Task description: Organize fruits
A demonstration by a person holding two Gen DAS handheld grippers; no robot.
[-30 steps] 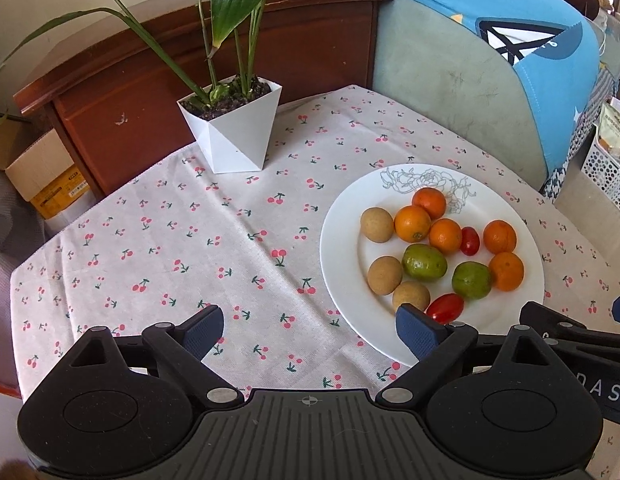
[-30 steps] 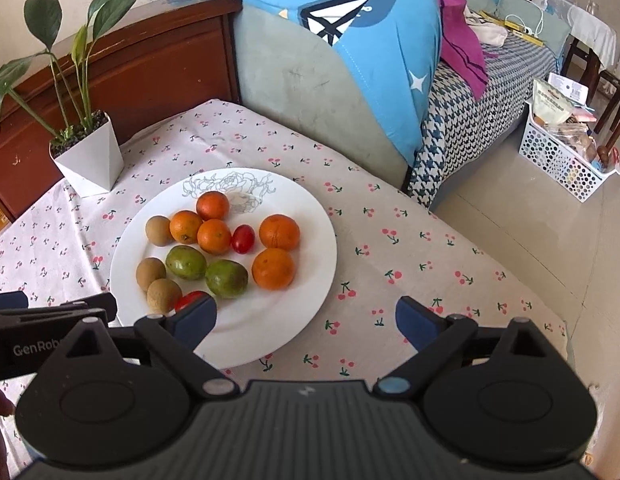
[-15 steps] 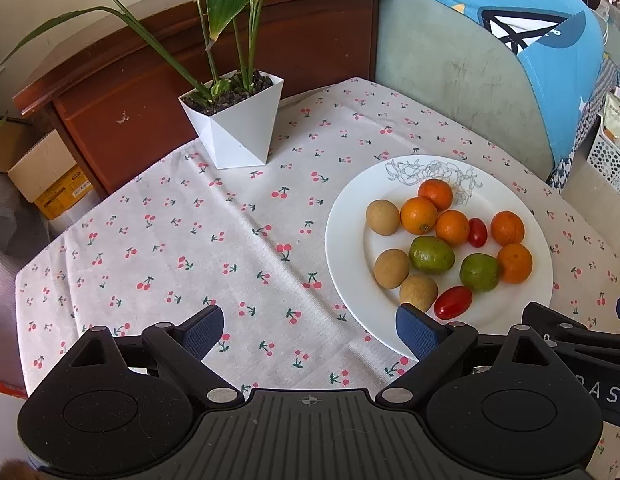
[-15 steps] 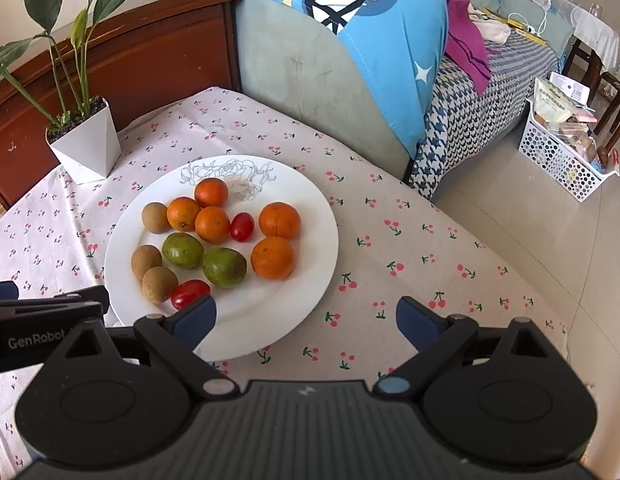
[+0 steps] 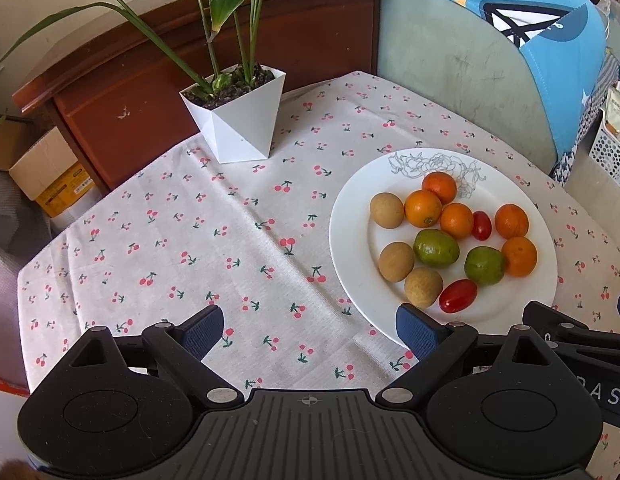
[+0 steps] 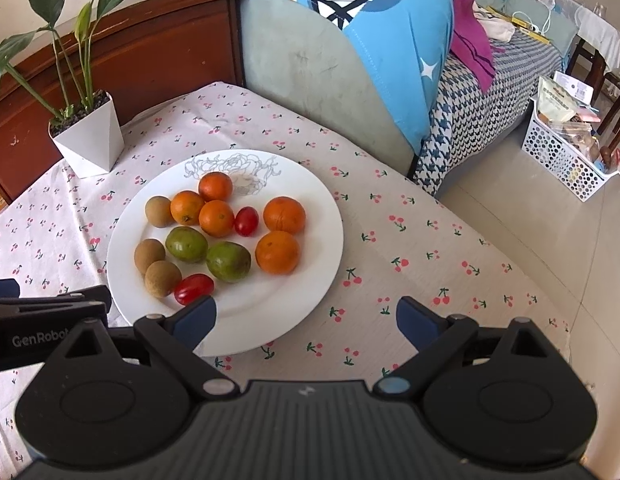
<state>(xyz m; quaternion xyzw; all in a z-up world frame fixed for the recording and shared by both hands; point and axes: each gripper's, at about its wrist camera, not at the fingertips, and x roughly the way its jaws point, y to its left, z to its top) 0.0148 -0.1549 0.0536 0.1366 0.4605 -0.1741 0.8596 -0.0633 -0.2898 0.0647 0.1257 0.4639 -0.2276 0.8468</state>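
Observation:
A white plate (image 5: 352, 240) (image 6: 310, 280) on the cherry-print tablecloth holds mixed fruit: several oranges (image 5: 423, 208) (image 6: 277, 251), two green fruits (image 5: 436, 248) (image 6: 228, 261), three brown round fruits (image 5: 396, 261) (image 6: 162, 278) and two red tomatoes (image 5: 457, 295) (image 6: 193, 288). My left gripper (image 5: 310, 330) hovers open over the cloth, left of the plate, nothing between its fingers. My right gripper (image 6: 305, 318) hangs open above the plate's near right rim, holding nothing. Each gripper shows at the other view's edge.
A white angular pot with a leafy plant (image 5: 235, 120) (image 6: 87, 136) stands at the back of the table against a dark wooden headboard (image 5: 149, 64). A grey sofa back with a blue cloth (image 6: 390, 40) lies behind; a white basket (image 6: 566, 160) sits on the floor at right.
Both views have shifted slightly, so the plate and plant sit a little differently in frame. The fruit has not moved and both grippers stay open.

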